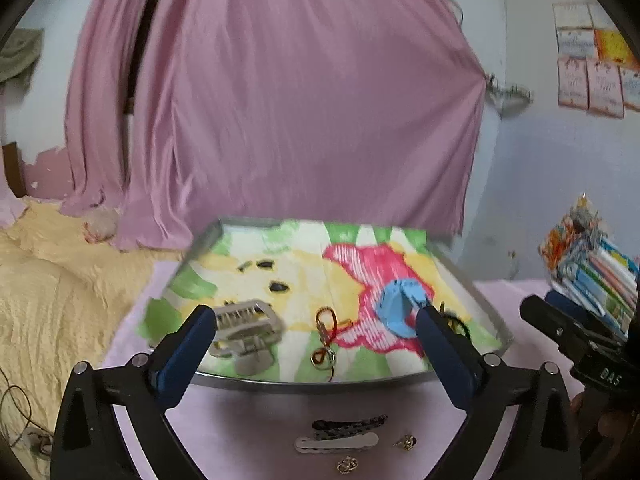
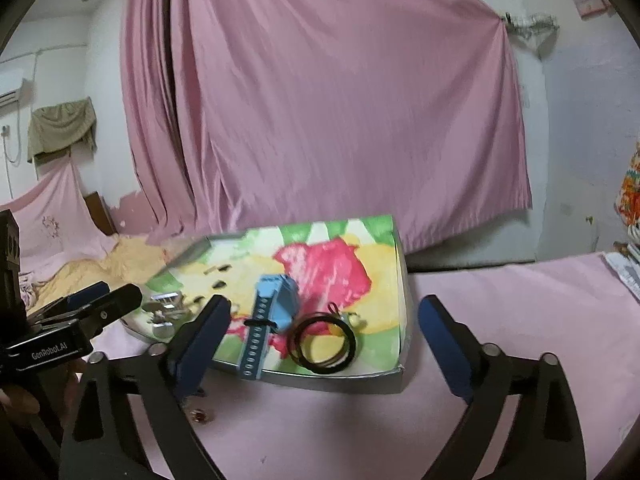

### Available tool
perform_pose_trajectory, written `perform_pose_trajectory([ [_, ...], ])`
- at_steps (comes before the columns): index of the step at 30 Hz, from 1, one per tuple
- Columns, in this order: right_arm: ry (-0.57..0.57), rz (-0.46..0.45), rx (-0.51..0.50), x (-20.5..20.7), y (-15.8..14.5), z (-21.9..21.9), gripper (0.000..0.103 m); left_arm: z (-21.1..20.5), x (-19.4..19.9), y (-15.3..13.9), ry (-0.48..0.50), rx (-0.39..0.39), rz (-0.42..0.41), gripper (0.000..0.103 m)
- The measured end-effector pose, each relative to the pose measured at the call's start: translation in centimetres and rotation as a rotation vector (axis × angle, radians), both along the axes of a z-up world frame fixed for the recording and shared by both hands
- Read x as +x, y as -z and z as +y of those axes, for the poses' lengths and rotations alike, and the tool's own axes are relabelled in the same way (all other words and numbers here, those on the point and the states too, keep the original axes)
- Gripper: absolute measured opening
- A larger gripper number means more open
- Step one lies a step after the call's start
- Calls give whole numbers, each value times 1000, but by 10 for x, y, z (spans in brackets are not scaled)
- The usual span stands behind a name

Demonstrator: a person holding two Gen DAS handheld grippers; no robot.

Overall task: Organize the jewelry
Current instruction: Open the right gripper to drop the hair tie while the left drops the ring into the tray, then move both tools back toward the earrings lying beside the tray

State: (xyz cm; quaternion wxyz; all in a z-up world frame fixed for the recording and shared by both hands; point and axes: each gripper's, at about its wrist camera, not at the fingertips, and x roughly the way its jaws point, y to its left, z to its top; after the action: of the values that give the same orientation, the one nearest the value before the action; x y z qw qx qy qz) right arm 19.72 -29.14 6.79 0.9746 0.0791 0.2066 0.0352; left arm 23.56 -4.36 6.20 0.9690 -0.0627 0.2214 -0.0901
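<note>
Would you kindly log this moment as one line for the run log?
left gripper: open, empty | right gripper: open, empty | tray: blue watch, black rings | hair clips: outside tray

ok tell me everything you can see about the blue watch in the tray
The blue watch lies in the tray on its colourful painted lining, near the front edge. It looks like plastic or rubber: a light blue boxy body with a darker blue strap running toward the camera, punched with a row of small holes and crossed by a thin black loop. The strap end reaches the tray's front rim. Black rings lie just to its right; whether they touch it is unclear. Neither gripper touches it.
</note>
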Motion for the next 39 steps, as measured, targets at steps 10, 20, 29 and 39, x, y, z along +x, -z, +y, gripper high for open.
perform_pose_trajectory([
  [10, -57, -149, -36, -42, -14, 17, 99, 14, -43, -8, -34, 23, -126, 102],
  [20, -100, -181, -103, -60, -17, 36, 100, 29, -71, -5, -64, 33, -139, 102],
  [29, -161, -67, -134, -50, -7, 42, 100, 39, -71, 8, -48, 58, -41, 102],
  [39, -222, 117, -161, -27, 14, 46, 100, 33, -54, 31, 22, 106, 148, 102],
])
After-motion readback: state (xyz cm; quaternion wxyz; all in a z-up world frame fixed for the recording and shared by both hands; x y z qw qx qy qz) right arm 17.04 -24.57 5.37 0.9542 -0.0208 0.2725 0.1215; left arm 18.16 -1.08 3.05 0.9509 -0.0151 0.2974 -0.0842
